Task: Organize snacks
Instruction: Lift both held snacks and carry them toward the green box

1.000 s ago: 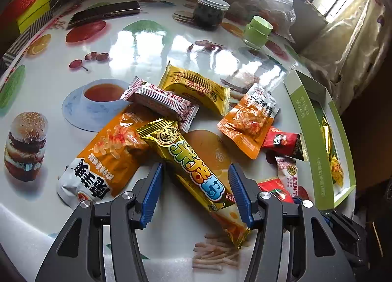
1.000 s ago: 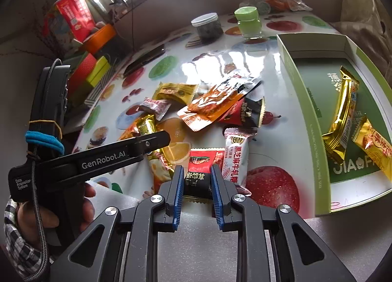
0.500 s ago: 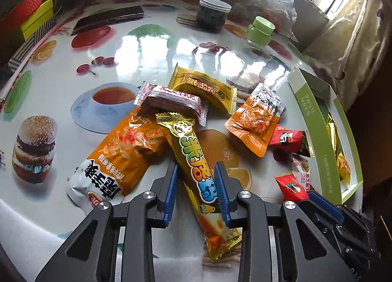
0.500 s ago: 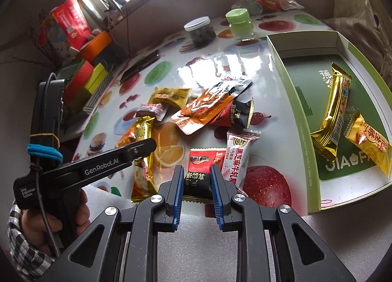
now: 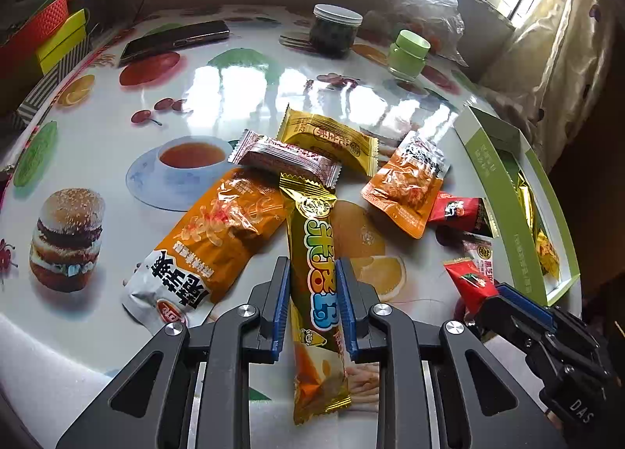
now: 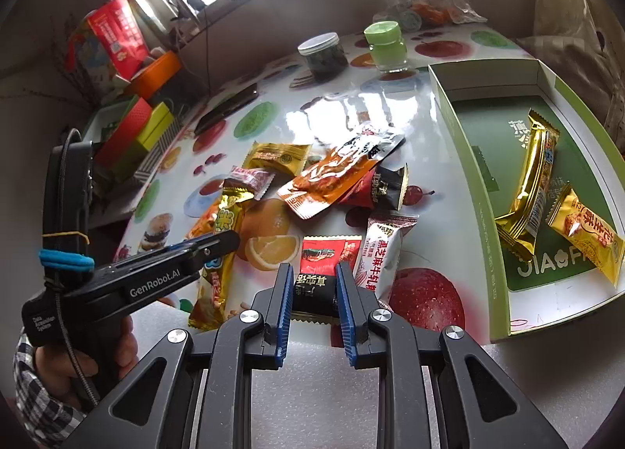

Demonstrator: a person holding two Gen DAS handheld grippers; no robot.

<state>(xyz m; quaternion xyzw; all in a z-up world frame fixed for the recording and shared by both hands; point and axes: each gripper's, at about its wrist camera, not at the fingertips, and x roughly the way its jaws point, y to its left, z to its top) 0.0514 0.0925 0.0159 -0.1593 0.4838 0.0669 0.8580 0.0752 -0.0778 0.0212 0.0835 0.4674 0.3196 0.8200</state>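
Observation:
My left gripper (image 5: 312, 269) points down at a long gold snack bar (image 5: 312, 211) lying on the printed table. Its jaws are closing, and both blue pads touch the bar's sides. In the right wrist view the left gripper (image 6: 218, 242) sits over the same bar (image 6: 226, 214). My right gripper (image 6: 314, 285) is shut on a red-and-black snack packet (image 6: 324, 253) near the table's front edge. Loose snacks lie around: an orange pack (image 5: 218, 238), a pink wrapper (image 5: 289, 156), a yellow packet (image 5: 332, 136) and an orange pouch (image 5: 406, 183). The green box (image 6: 465, 160) at right holds two gold packets (image 6: 531, 183).
A dark jar (image 5: 336, 33), a green jar (image 5: 408, 54), a phone (image 5: 175, 39) and a plastic bag (image 5: 425, 0) stand at the table's far side. Coloured boxes (image 5: 43, 39) are stacked at the left. A white packet (image 6: 381, 250) lies beside my right gripper. A hand (image 6: 58, 363) holds the left gripper.
The left jaws went from wide apart to closed against the gold bar, which now lies straight between the pads. The right gripper kept its grip and place.

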